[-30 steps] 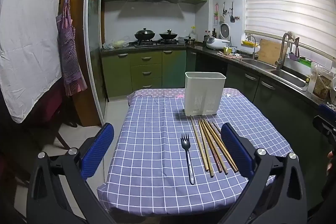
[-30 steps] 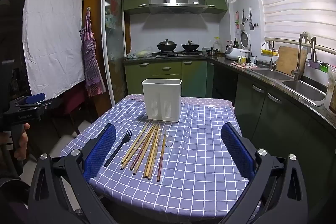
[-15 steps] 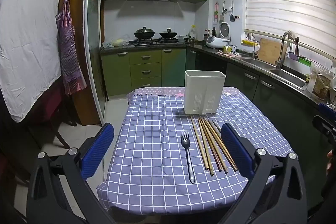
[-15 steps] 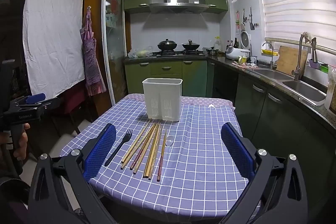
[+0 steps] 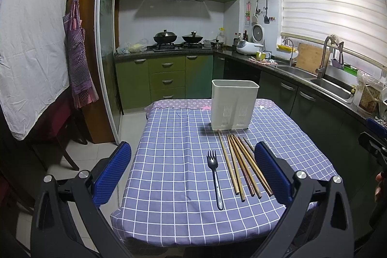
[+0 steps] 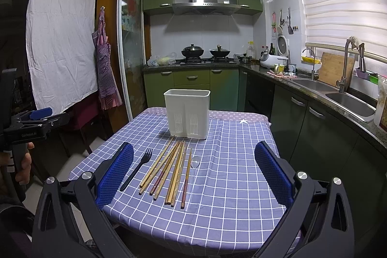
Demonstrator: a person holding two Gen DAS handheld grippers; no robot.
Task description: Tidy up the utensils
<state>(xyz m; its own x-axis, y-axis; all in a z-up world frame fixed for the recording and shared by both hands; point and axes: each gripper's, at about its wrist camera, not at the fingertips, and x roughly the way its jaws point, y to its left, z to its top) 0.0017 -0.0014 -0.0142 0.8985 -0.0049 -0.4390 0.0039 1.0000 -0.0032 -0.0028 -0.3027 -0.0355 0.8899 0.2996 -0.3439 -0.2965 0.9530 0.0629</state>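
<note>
A white utensil holder (image 5: 234,105) stands upright at the far middle of the checked table; it also shows in the right wrist view (image 6: 186,113). Several wooden chopsticks (image 5: 243,168) lie side by side in front of it, also seen from the right wrist (image 6: 169,168). A metal fork (image 5: 214,177) lies left of them, tines toward the holder; it looks dark in the right wrist view (image 6: 137,168). A clear plastic spoon (image 6: 191,179) lies right of the chopsticks. My left gripper (image 5: 193,175) and right gripper (image 6: 193,175) are both open and empty, held back at the near table edge.
The table with its purple checked cloth (image 5: 174,161) stands in a kitchen. Green cabinets and a counter with a sink (image 6: 348,100) run along the right. A chair (image 5: 60,117) stands to the left. The left gripper shows at the left edge of the right wrist view (image 6: 36,122).
Both grippers have stayed almost still and open. The left wrist view has shifted very slightly; nothing on the table has moved.
</note>
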